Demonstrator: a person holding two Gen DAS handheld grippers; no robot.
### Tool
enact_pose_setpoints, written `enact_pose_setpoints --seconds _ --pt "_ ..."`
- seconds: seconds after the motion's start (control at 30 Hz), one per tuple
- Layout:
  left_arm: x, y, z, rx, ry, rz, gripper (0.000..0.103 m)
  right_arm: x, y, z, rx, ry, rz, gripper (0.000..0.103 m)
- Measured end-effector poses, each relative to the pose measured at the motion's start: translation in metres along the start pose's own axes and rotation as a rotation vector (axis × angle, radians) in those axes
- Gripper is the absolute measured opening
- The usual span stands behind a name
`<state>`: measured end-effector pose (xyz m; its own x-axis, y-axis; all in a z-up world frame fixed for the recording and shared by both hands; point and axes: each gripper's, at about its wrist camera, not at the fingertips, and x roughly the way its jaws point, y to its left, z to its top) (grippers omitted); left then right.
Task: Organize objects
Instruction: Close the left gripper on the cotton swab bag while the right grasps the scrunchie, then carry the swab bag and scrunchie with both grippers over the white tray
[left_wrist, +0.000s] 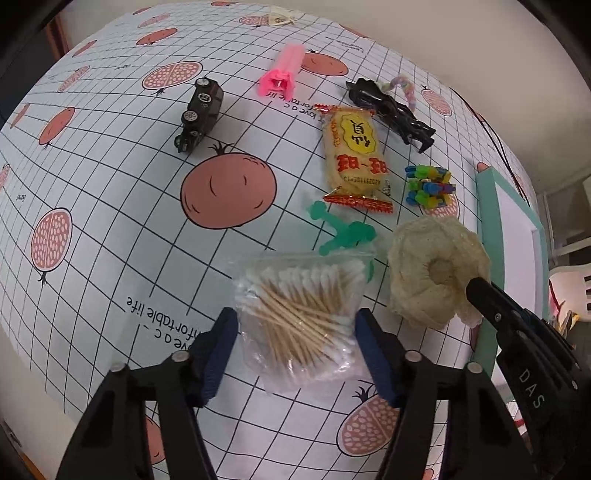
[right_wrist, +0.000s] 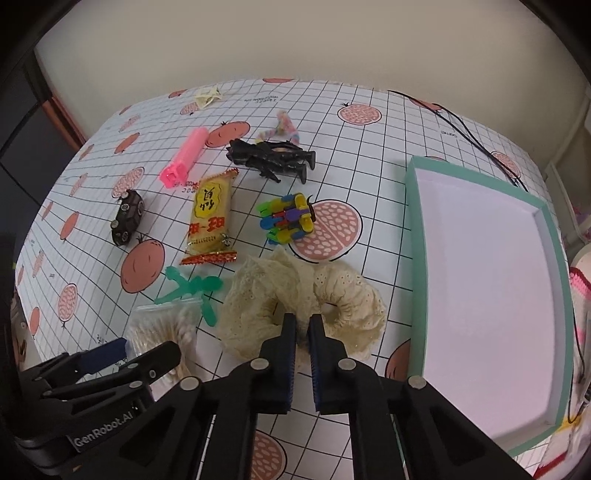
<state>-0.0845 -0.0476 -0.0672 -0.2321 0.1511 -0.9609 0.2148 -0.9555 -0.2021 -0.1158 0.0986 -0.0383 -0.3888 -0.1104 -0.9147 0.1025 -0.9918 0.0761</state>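
Since the teal box (right_wrist: 413, 236) on the right side of the table is totally empty, just bare white floor inside, I'd say I'm right at the start here, nothing sorted yet. My right gripper (right_wrist: 303, 325) has its blue pads pinched nearly together on the near edge of the cream lace scrunchie (right_wrist: 295, 291), so that one looks like the first to go in; it sits just beside the box. My left gripper (left_wrist: 295, 332) is spread wide with the bag of cotton swabs (left_wrist: 299, 314) between the fingers, not squeezing it as far as I can tell.

Everything else is loose on the pomegranate tablecloth (right_wrist: 369, 147): green plastic picks (right_wrist: 192, 288), snack packet (right_wrist: 210, 218), colourful block toy (right_wrist: 288, 221), black hair claw (right_wrist: 273, 157), pink tube (right_wrist: 186, 155), black toy car (right_wrist: 127, 218), pastel twist (right_wrist: 284, 125). So basically the whole pile is left to do.
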Motion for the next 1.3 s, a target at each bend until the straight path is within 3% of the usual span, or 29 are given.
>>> enact_pose_setpoints --seconds 0.13,0.5,0.73,1.03,1.3 --pt "0.000 -0.001 0.001 0.005 0.000 -0.015 0.049 -0.006 -0.004 0.002 0.027 -0.017 0.022 0.007" --pt "-0.013 0.000 0.002 0.015 -0.053 -0.019 0.025 -0.027 -0.005 0.006 0.053 -0.085 0.079 0.006" --pt "-0.028 -0.001 0.007 0.011 -0.127 -0.043 0.023 -0.051 -0.007 0.010 0.065 -0.164 0.102 0.006" --pt "-0.080 -0.008 0.010 0.059 -0.398 -0.114 0.022 -0.091 -0.022 0.016 0.124 -0.321 0.142 0.006" --pt "-0.103 -0.023 0.010 0.123 -0.525 -0.183 0.022 -0.116 -0.052 0.017 0.200 -0.419 0.134 0.006"
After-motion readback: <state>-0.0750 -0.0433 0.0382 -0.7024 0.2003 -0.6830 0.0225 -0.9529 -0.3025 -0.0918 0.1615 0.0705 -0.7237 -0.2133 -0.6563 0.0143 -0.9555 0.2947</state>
